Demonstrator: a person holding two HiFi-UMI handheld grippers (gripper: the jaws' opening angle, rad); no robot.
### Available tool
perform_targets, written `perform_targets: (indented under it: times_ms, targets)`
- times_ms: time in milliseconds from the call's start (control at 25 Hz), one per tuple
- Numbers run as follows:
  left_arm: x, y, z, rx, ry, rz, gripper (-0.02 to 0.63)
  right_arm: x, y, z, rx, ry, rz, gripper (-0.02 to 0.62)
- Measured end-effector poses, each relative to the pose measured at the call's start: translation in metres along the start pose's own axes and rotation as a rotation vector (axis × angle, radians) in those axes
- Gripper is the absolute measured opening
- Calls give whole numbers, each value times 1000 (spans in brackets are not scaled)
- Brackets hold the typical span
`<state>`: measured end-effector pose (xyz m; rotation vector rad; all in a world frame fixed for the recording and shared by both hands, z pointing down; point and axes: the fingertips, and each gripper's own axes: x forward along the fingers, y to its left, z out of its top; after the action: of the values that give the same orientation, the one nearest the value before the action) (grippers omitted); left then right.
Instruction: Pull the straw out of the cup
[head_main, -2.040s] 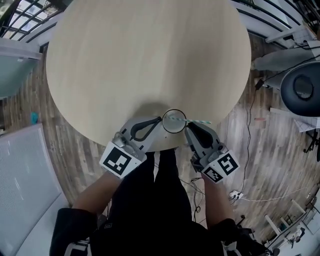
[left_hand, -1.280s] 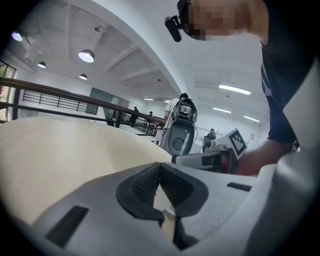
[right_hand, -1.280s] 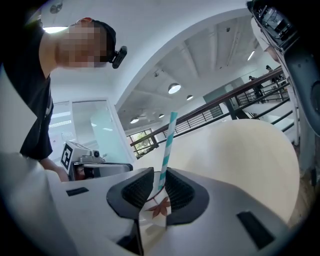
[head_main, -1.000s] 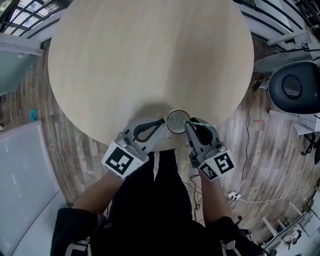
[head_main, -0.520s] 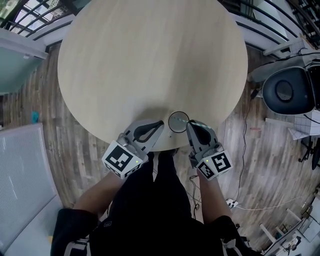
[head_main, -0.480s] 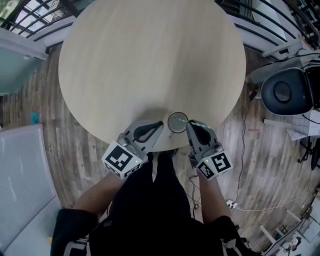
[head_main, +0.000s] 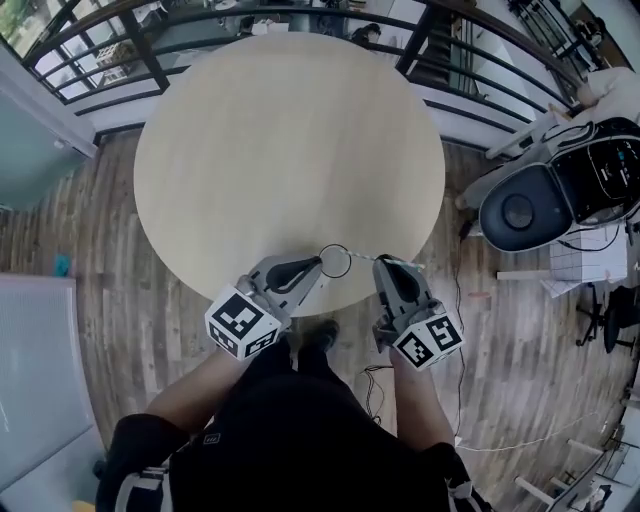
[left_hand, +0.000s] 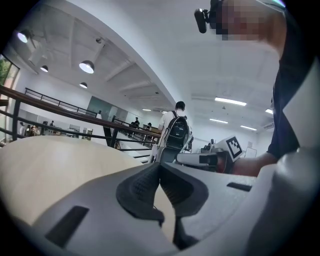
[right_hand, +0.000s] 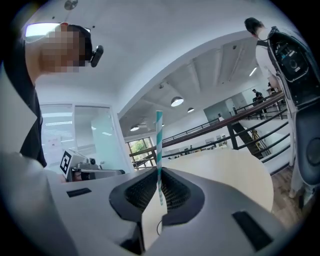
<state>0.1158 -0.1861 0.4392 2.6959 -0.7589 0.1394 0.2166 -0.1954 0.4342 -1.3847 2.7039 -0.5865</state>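
The right gripper's (right_hand: 159, 172) 2 fingers pinch the teal-and-white striped paper straw (right_hand: 159, 145), which slants off the clear round cup (head_main: 335, 262) at the pale round wooden table's (head_main: 290, 150) near edge. The left gripper's (left_hand: 160, 167) fingers are closed and empty beside the cup. The withdrawal looks nearly done; next, lift the straw clear.

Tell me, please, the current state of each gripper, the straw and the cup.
Left gripper: shut, nothing between its jaws.
Right gripper: shut on the straw.
Straw: pinched partway along its length, one end near the cup's rim.
Cup: upright on the table, close to its near edge.
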Motion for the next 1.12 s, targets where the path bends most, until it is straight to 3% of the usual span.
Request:
perform_targets:
  times_ms: [320, 600, 840, 1120]
  targets:
    - [-15, -35, 23, 95, 26, -18, 8, -46, 24, 42, 31, -87, -5, 40]
    - [-23, -51, 34, 132, 29, -7, 8, -72, 53, 71, 29, -139, 69, 40]
    - [-33, -51, 53, 166, 11, 22, 8, -77, 76, 95, -72, -150, 106, 39]
    - [-35, -50, 65, 178, -15, 34, 8, -76, 78, 101, -88, -157, 111, 38]
